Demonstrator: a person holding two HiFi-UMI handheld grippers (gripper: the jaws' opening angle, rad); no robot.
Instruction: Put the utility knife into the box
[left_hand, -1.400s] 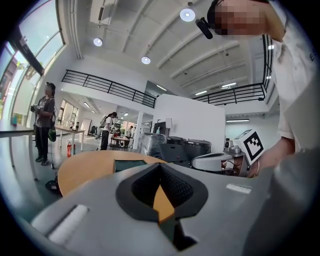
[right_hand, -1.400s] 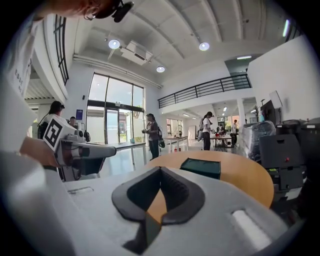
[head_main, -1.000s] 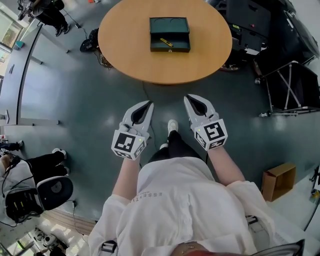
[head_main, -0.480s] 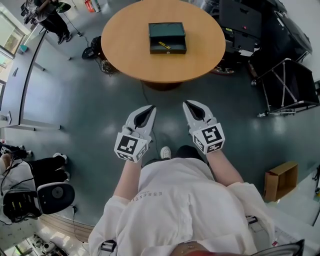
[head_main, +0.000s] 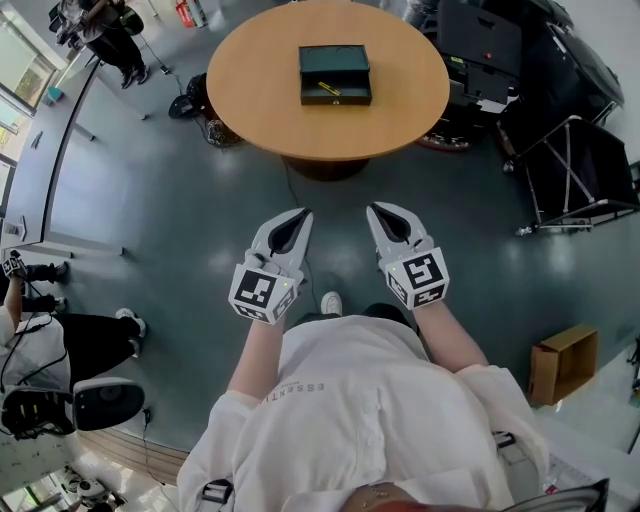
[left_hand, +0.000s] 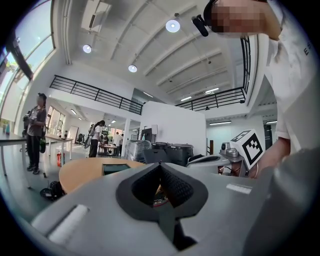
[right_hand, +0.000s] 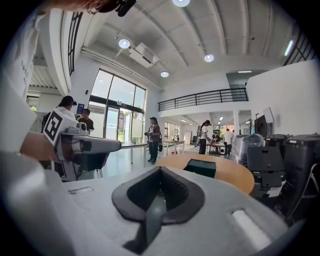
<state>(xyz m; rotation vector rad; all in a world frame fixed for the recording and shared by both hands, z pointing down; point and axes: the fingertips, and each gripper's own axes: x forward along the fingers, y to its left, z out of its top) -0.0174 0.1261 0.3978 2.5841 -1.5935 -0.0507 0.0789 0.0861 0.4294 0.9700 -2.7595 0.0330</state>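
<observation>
Left tongs (head_main: 300, 214) and right tongs (head_main: 373, 208), both closed and empty, side by side over the floor (head_main: 170, 210), well apart from the round desk (head_main: 260, 105) where the utility knife (head_main: 330, 89) lies inside the open box (head_main: 335, 58).

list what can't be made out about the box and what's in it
- Head view: the yellow item inside the box is too small to confirm as the utility knife.
- Both gripper views: the box's contents are hidden behind its near wall at this low angle.
- Head view: the base of the table is mostly hidden under the tabletop.
</observation>
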